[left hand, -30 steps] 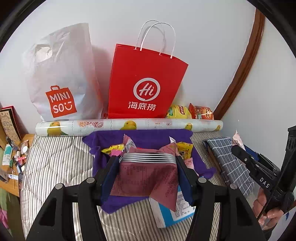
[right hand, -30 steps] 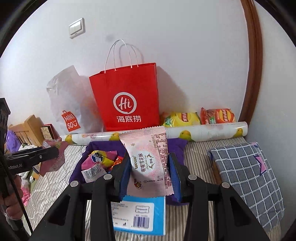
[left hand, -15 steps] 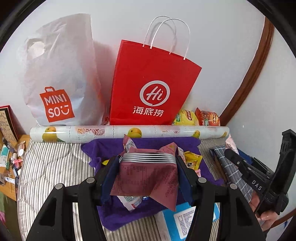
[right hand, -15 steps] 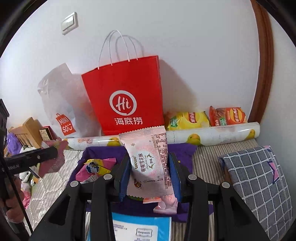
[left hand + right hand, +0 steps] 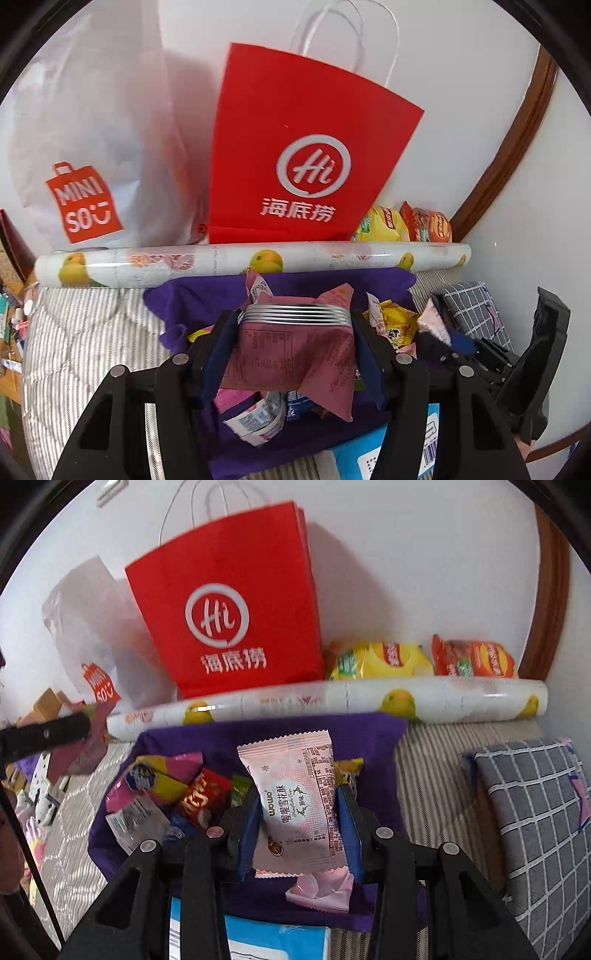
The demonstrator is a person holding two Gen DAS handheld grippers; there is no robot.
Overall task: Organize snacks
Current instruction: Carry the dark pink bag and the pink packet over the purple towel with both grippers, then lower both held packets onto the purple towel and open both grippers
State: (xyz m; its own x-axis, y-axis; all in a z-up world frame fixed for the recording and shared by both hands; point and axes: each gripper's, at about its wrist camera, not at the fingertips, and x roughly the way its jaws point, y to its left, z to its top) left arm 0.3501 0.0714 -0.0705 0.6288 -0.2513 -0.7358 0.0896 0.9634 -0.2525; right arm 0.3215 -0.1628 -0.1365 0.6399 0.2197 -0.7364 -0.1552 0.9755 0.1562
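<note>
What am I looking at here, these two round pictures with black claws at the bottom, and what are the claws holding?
Each picture comes from a small wide-angle camera fixed on a hand-held gripper; a person holds one in each hand, so there is no robot. The black prongs at the bottom are the gripper's own two fingers.

In the left camera's view, the left gripper is clamped on a dark pink snack packet. In the right camera's view, the right gripper is clamped on a pale pink snack packet.

Below them a purple cloth lies on a striped bed cover with loose snacks piled on it. Behind stand a red paper bag, a white plastic bag and a patterned roll, with chip bags by the wall.
</note>
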